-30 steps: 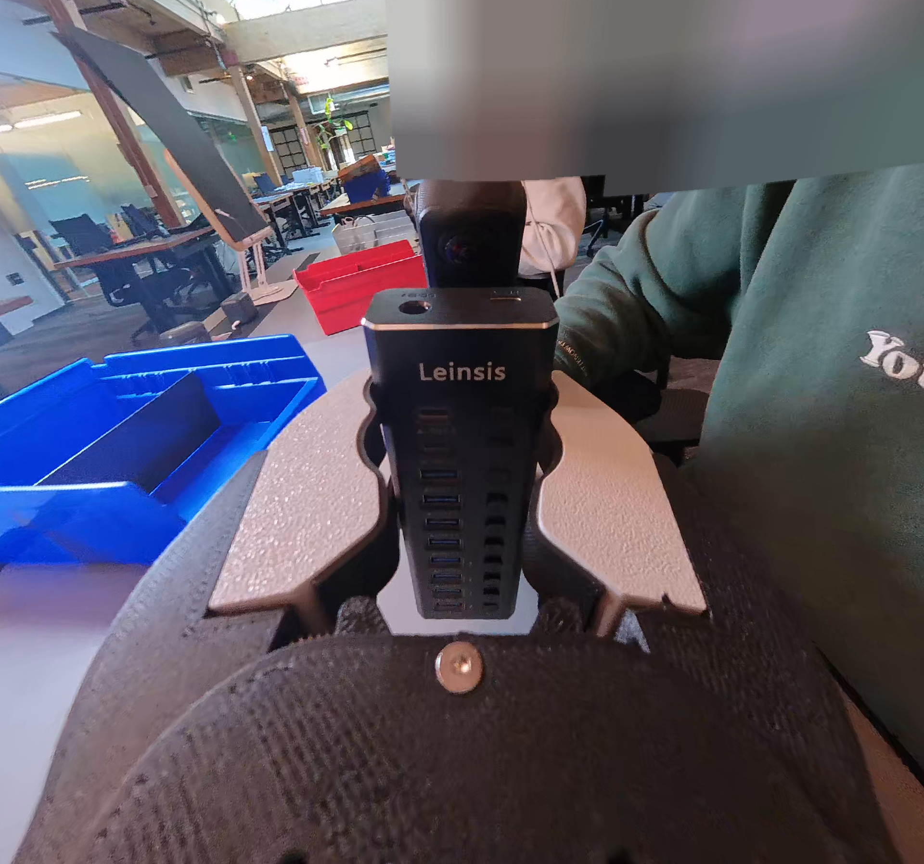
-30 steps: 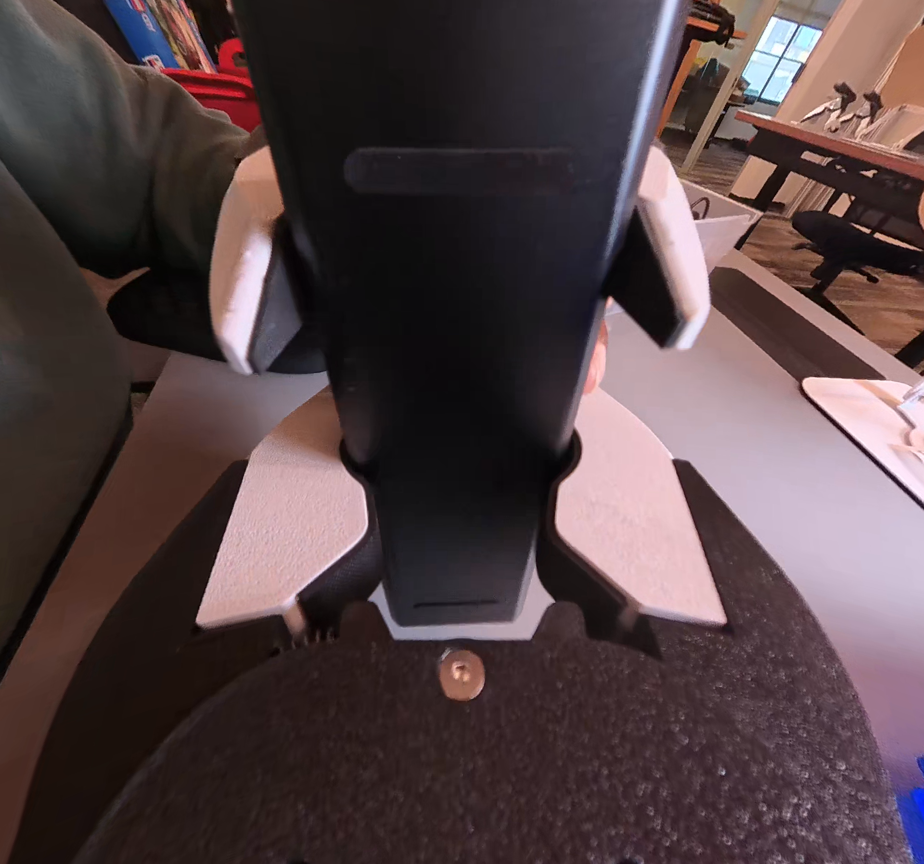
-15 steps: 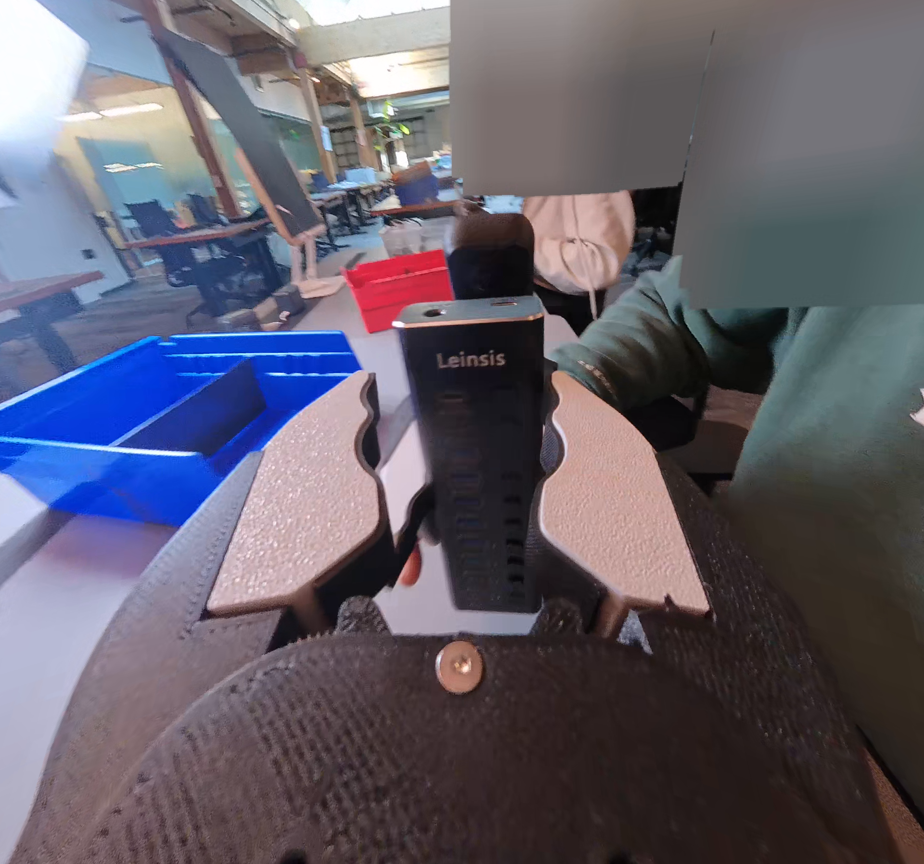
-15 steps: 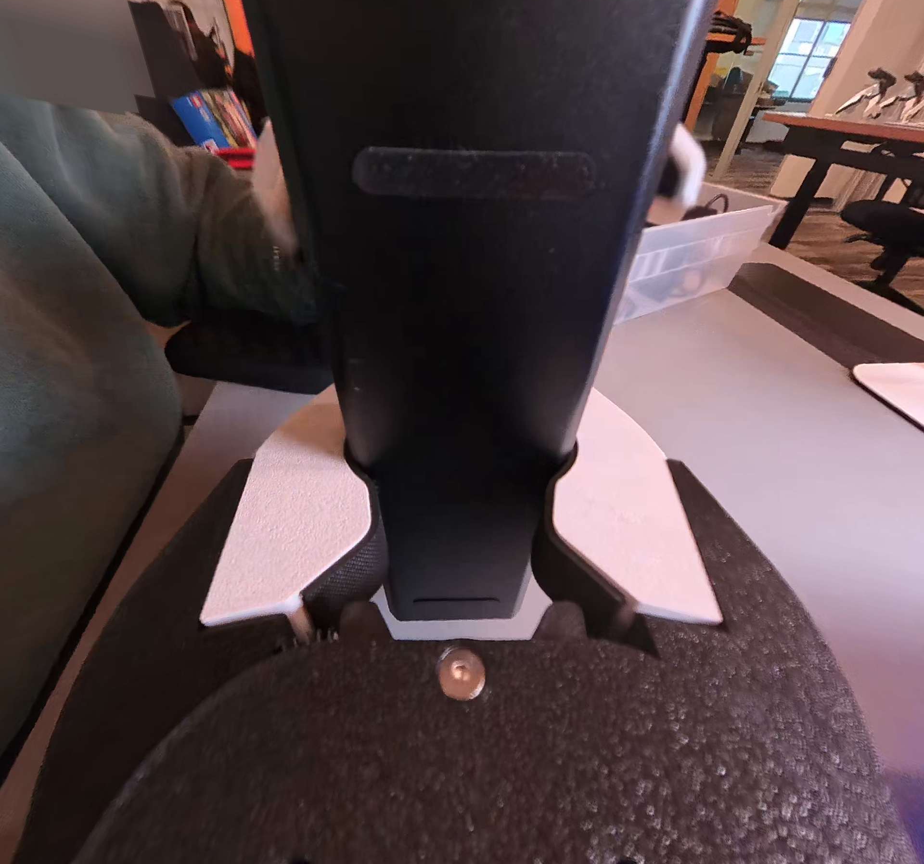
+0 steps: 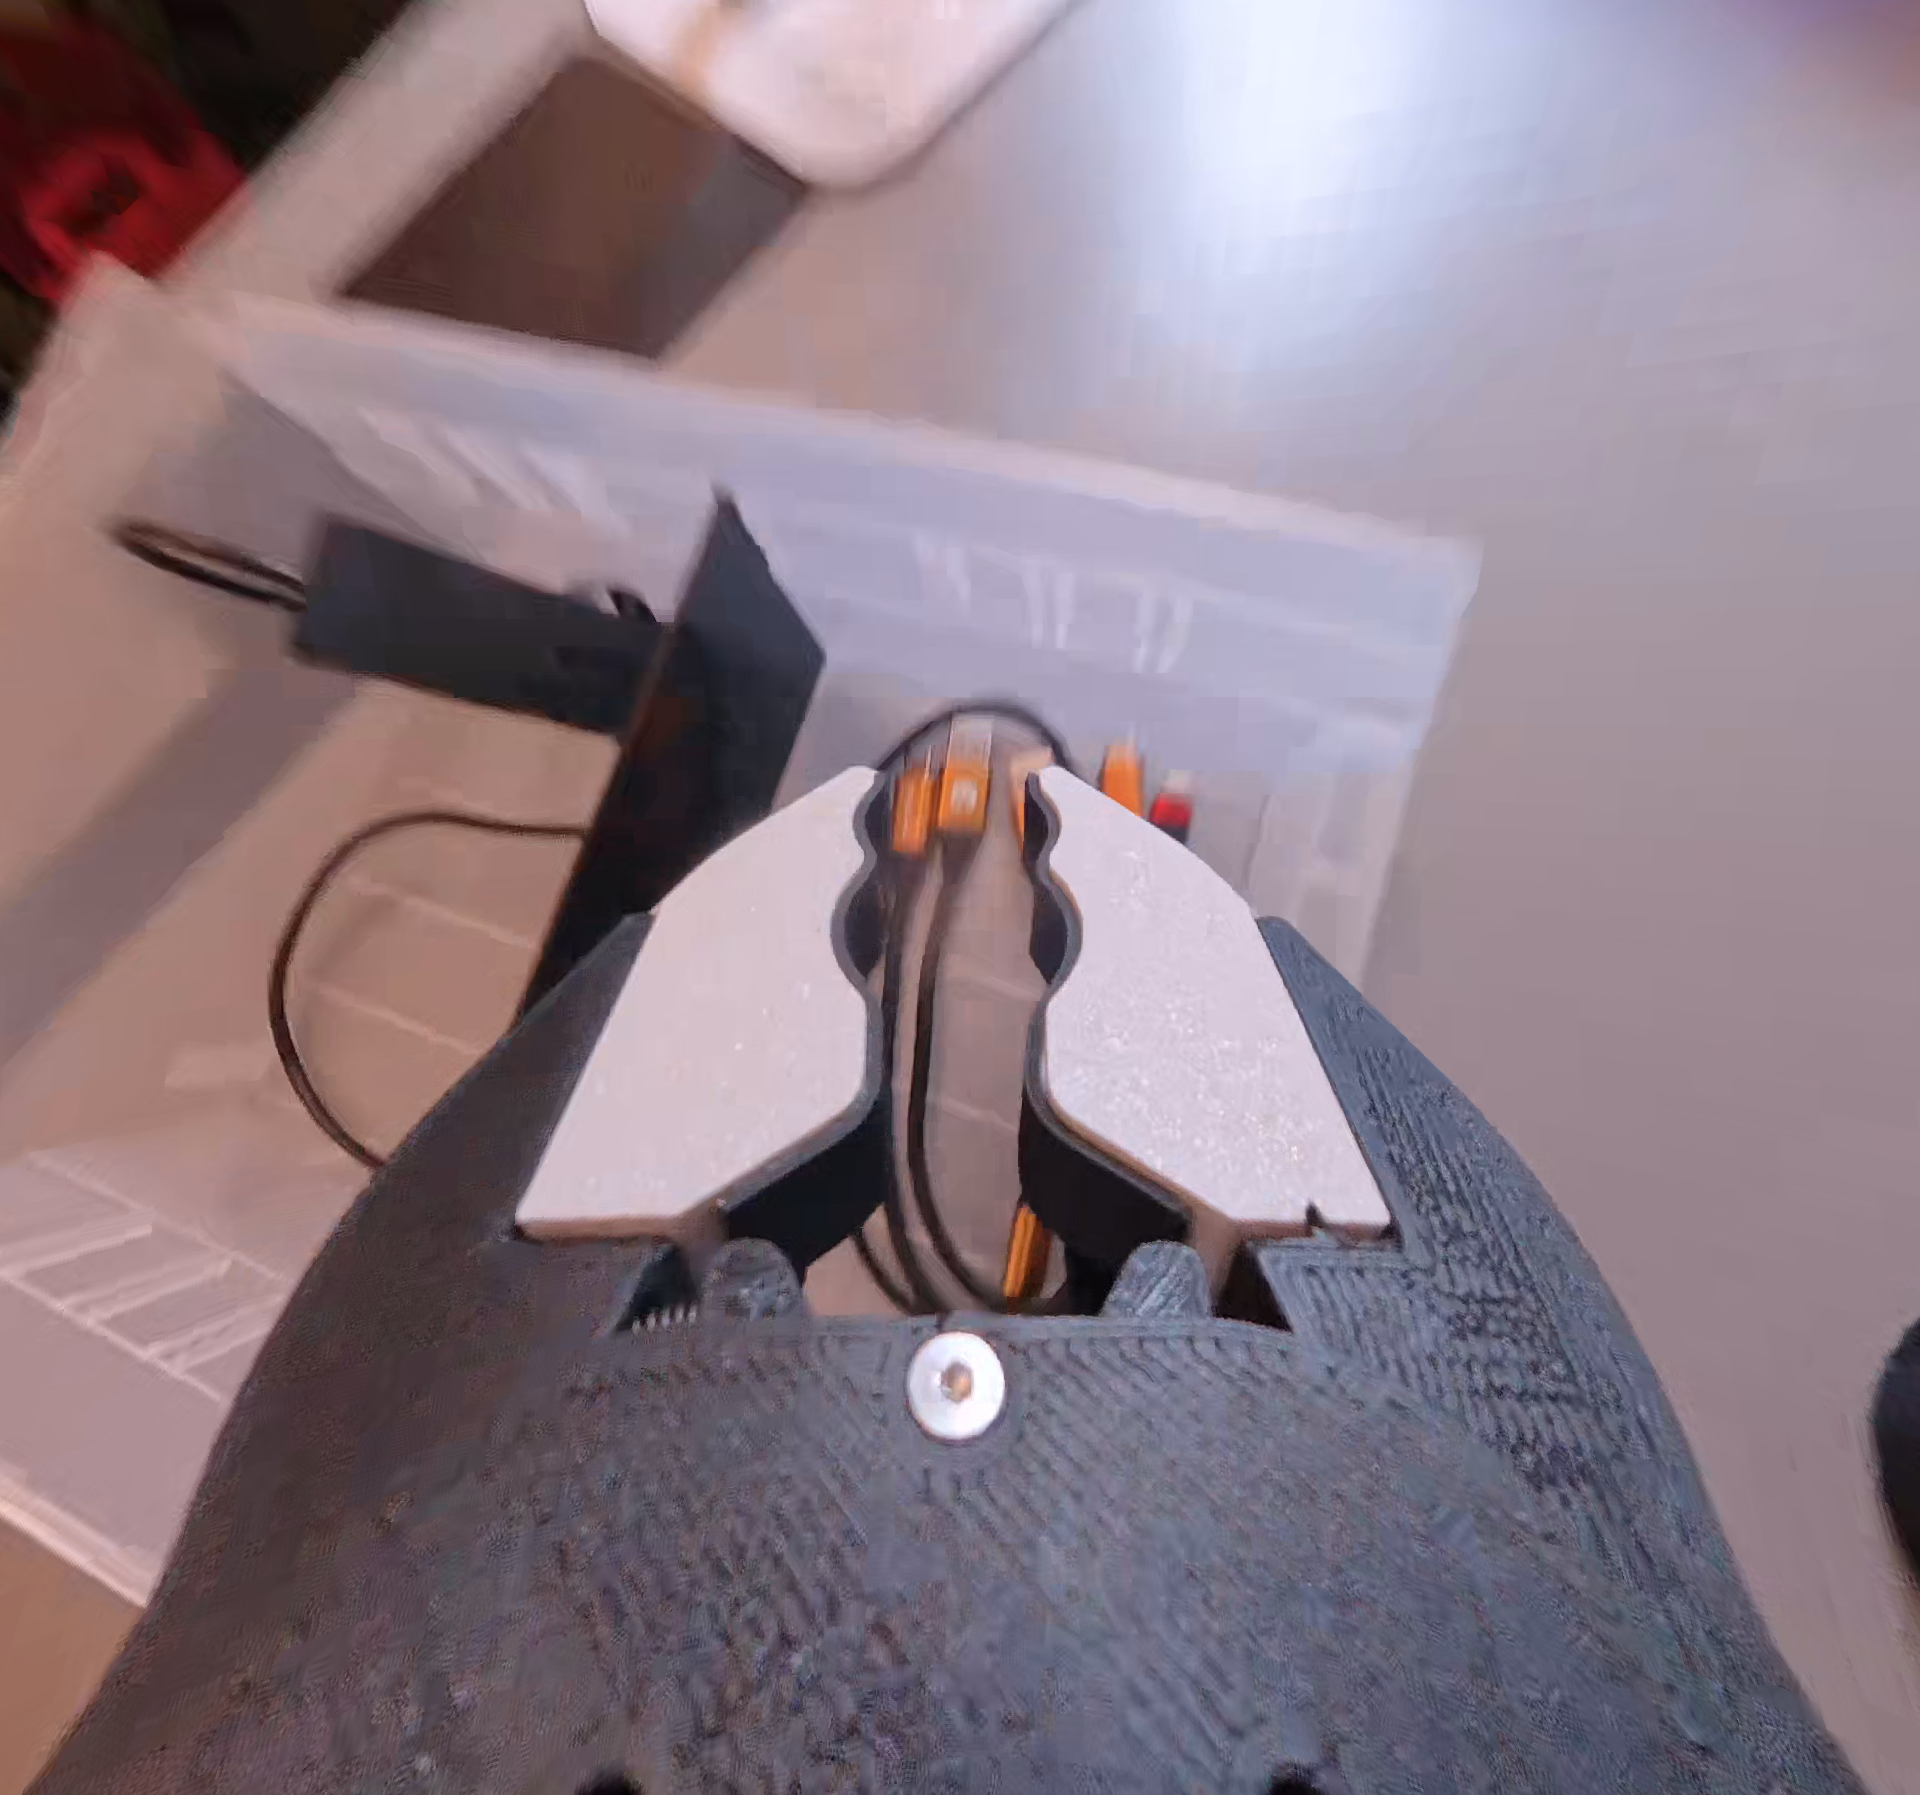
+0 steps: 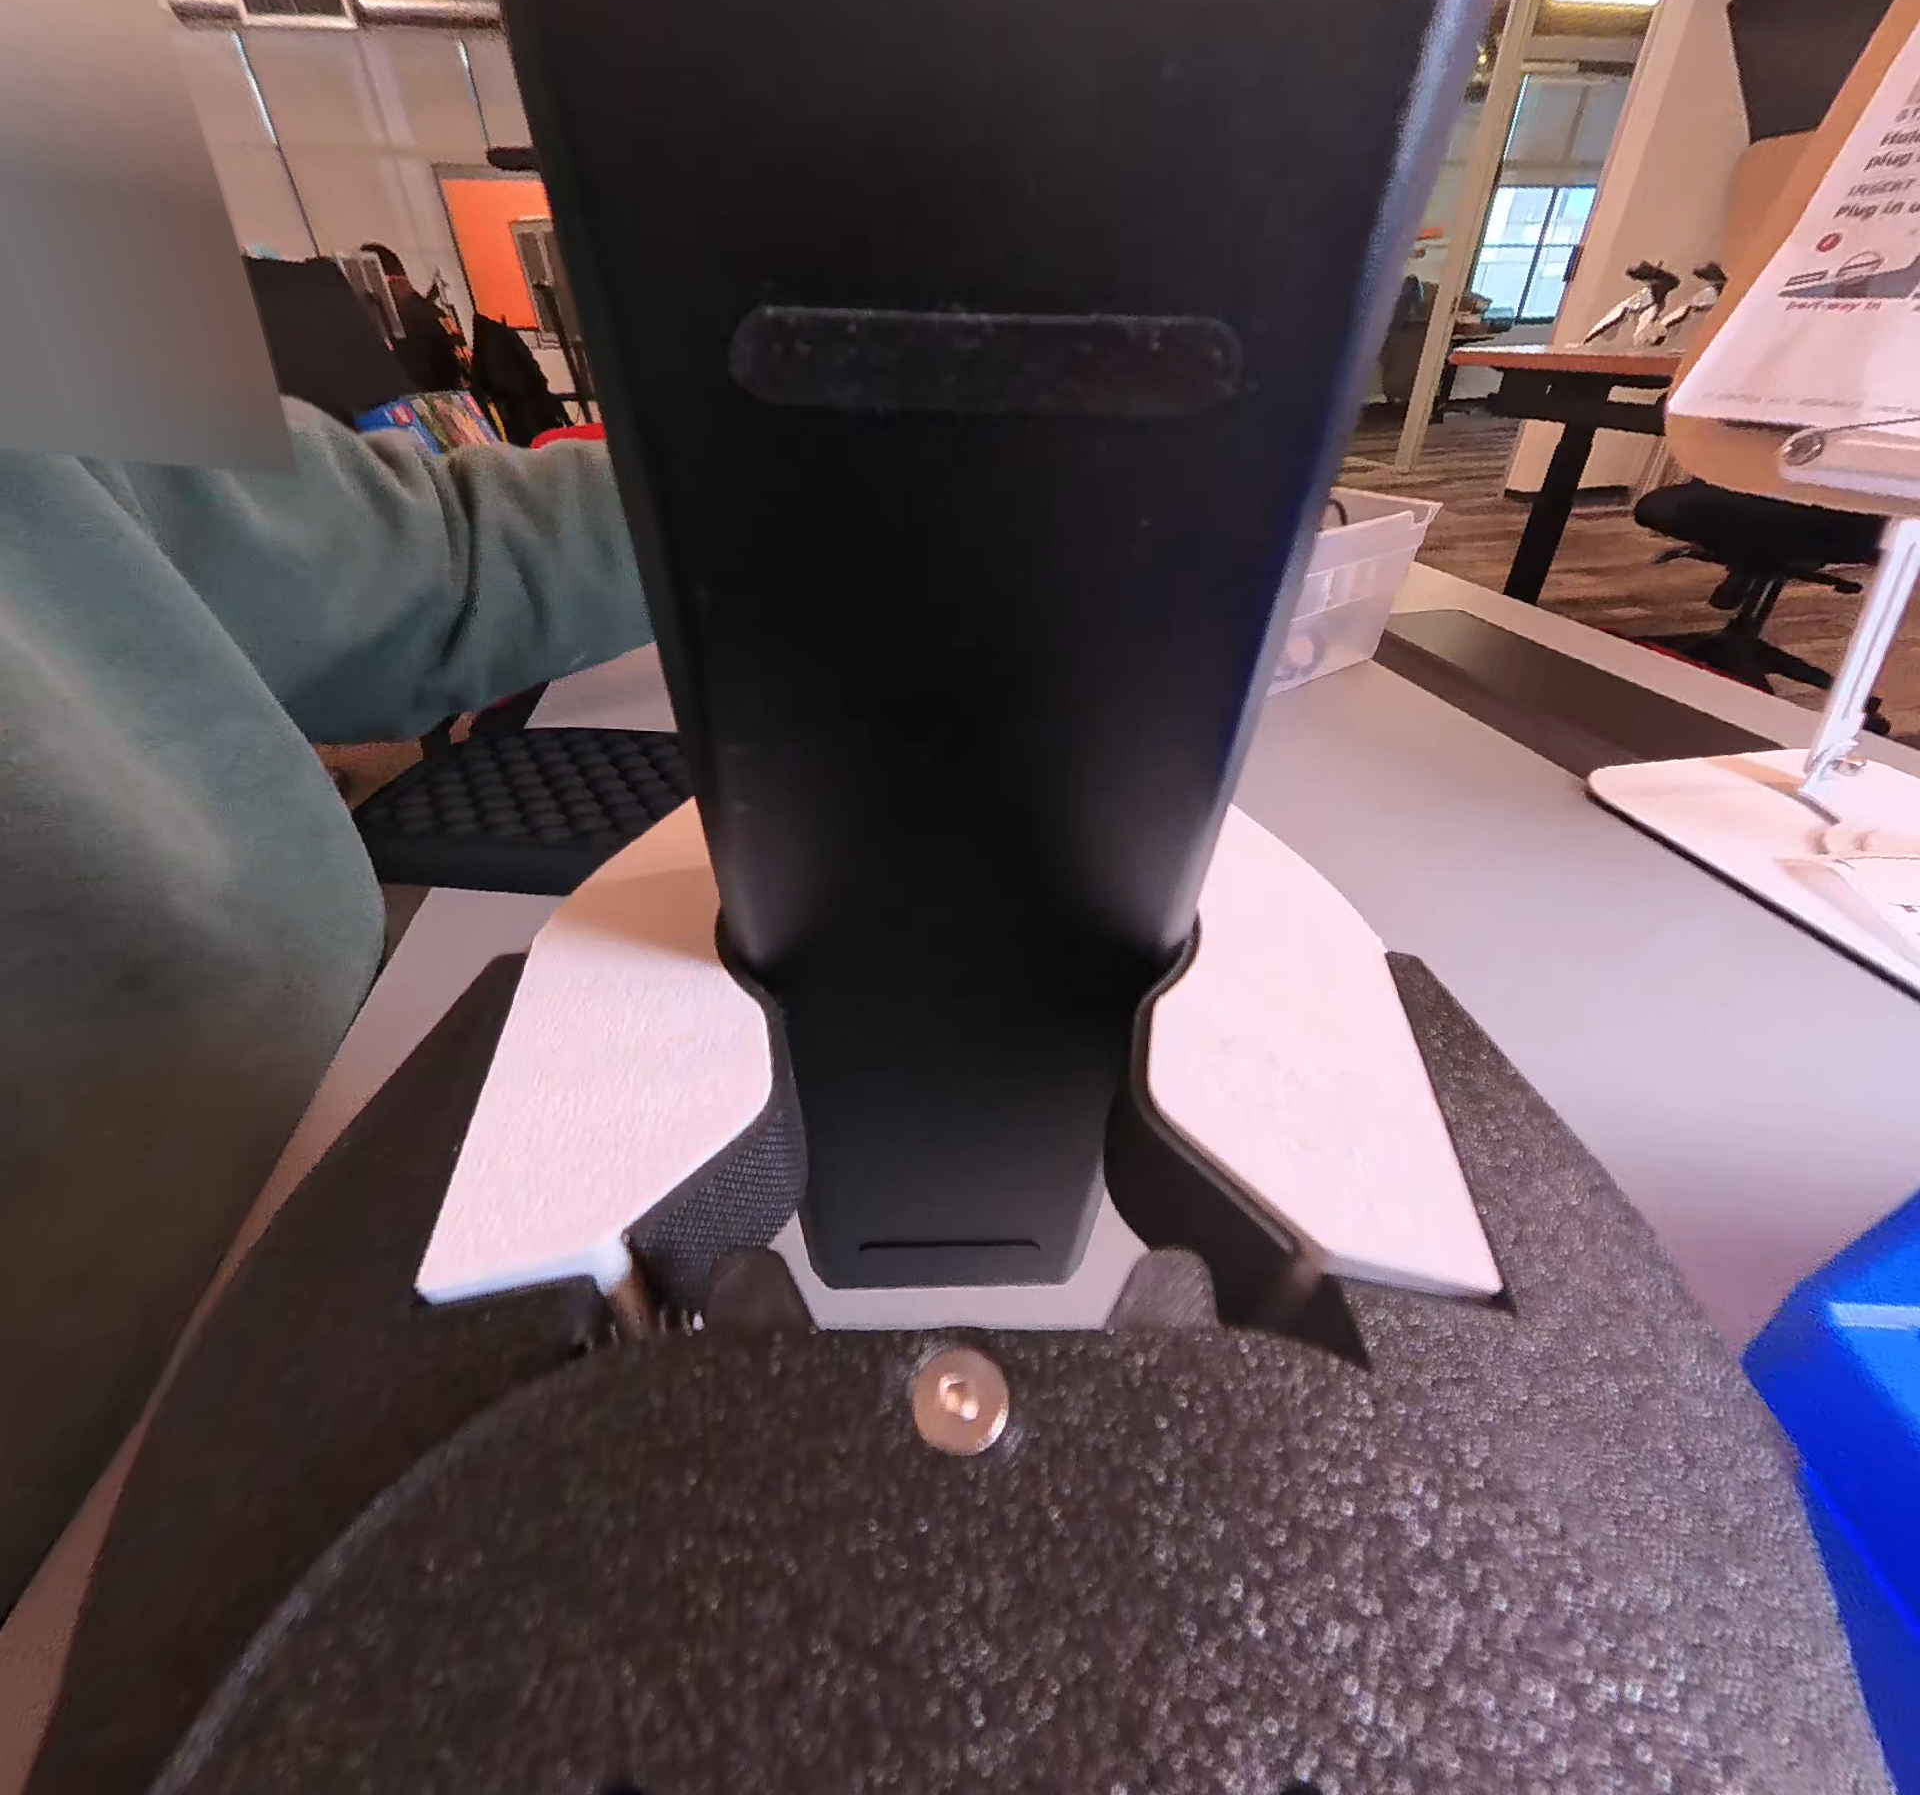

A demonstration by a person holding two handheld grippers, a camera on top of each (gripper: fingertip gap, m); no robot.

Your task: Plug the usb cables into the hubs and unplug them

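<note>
While the right gripper (image 6: 961, 1070) clamps the black USB hub (image 6: 966, 519) upright above the tabletop's near edge, the left gripper (image 5: 956, 924), jaws part-open and empty, hangs over orange-tipped USB cables (image 5: 961, 800) in a clear bin (image 5: 1195, 623); best to close squarely on one plug.

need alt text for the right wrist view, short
The right tongs are shut on an upright black USB hub, its plain back filling the middle of the view. Behind it lie a grey table, a green sleeve at left, a white sign stand at right, and a blue bin at the lower right edge.
</note>
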